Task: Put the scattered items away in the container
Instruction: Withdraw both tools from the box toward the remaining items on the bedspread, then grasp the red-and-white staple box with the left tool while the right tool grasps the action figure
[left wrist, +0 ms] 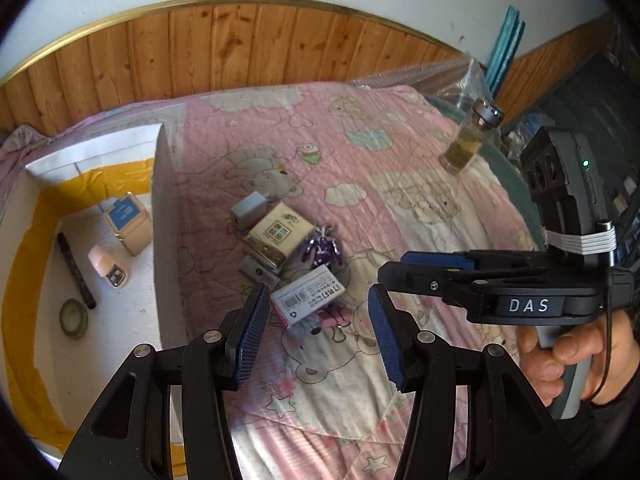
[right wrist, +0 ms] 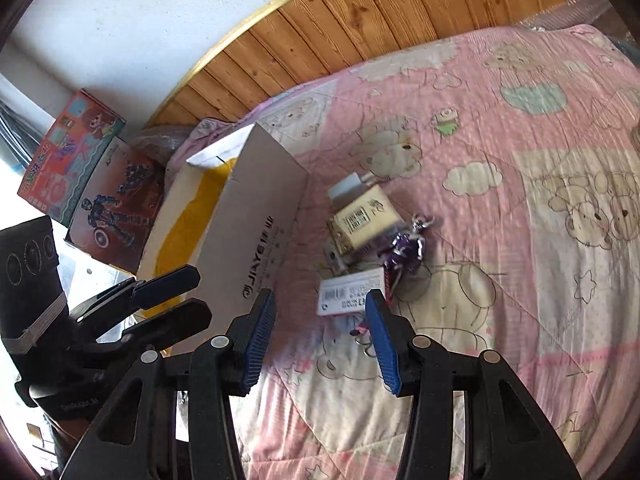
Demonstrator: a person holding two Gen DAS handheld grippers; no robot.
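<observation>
A small pile lies mid-quilt: a white barcode box (left wrist: 308,298) (right wrist: 350,290), a beige box (left wrist: 276,236) (right wrist: 362,216), a grey adapter (left wrist: 250,208) (right wrist: 348,184) and a purple toy figure (left wrist: 320,250) (right wrist: 404,252). A glass bottle (left wrist: 466,140) stands apart at the far right. The cardboard container (left wrist: 160,200) (right wrist: 256,208) sits left of the pile. My left gripper (left wrist: 318,336) (right wrist: 204,296) hovers open just short of the barcode box, nothing between its fingers. My right gripper (right wrist: 320,336) (left wrist: 394,268), held in a hand, is open and empty beside the pile.
Inside the container lie a black marker (left wrist: 76,270), a tape roll (left wrist: 74,317), a pink bottle (left wrist: 106,266) and a beige cube (left wrist: 128,224). Pink clips (left wrist: 332,320) lie below the barcode box. Toy boxes (right wrist: 68,152) lean beyond the container. A wooden wall panel (left wrist: 240,40) backs the pink quilt (left wrist: 400,184).
</observation>
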